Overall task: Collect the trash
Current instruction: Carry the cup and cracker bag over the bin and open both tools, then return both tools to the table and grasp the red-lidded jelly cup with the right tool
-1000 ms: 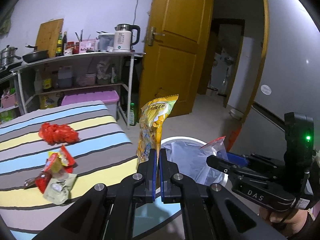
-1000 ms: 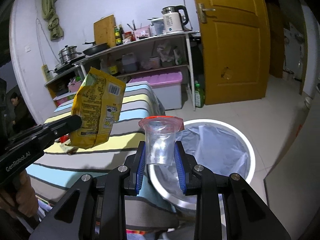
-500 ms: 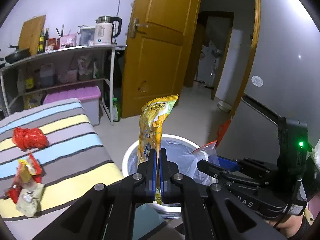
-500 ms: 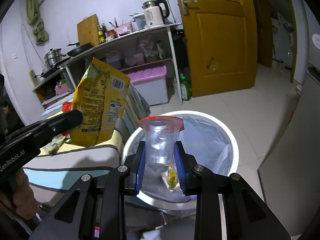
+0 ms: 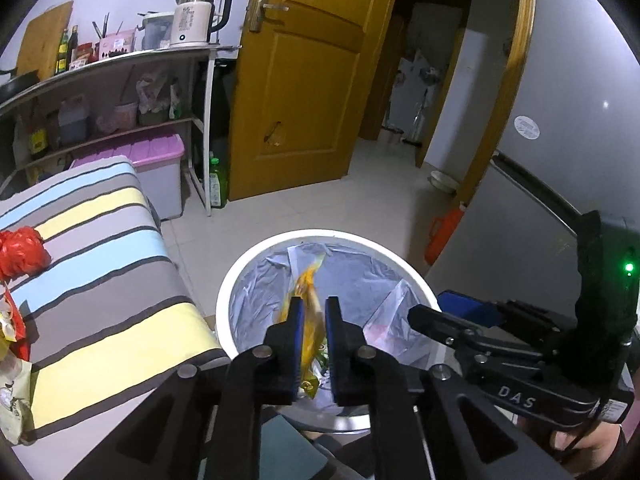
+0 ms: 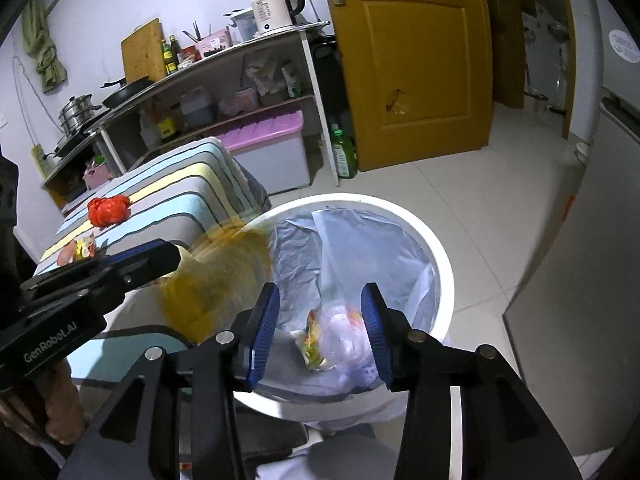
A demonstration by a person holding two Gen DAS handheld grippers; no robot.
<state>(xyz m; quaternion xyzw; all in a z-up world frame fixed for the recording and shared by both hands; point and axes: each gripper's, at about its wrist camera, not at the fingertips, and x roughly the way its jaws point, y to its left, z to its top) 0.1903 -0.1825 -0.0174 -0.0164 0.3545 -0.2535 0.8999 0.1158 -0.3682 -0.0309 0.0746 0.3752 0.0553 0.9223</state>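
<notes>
At lower centre, both the left gripper (image 5: 311,320) and right gripper (image 6: 322,320) are opening, so the blurred yellow foil snack bag (image 5: 306,300) and clear plastic cup (image 6: 344,340) (held a second ago) drop into the white round lined bin (image 5: 240,280).

**Camera placement: both wrist views over the bin**

Left wrist view looks steeply down from close above the white bin (image 5: 320,236), table edge left of it. Right wrist view faces likewise, nearer the bin (image 6: 444,264) mouth. Both share the bin, shelf unit (image 5: 120,60) and yellow door (image 5: 312,80) behind it.
</notes>
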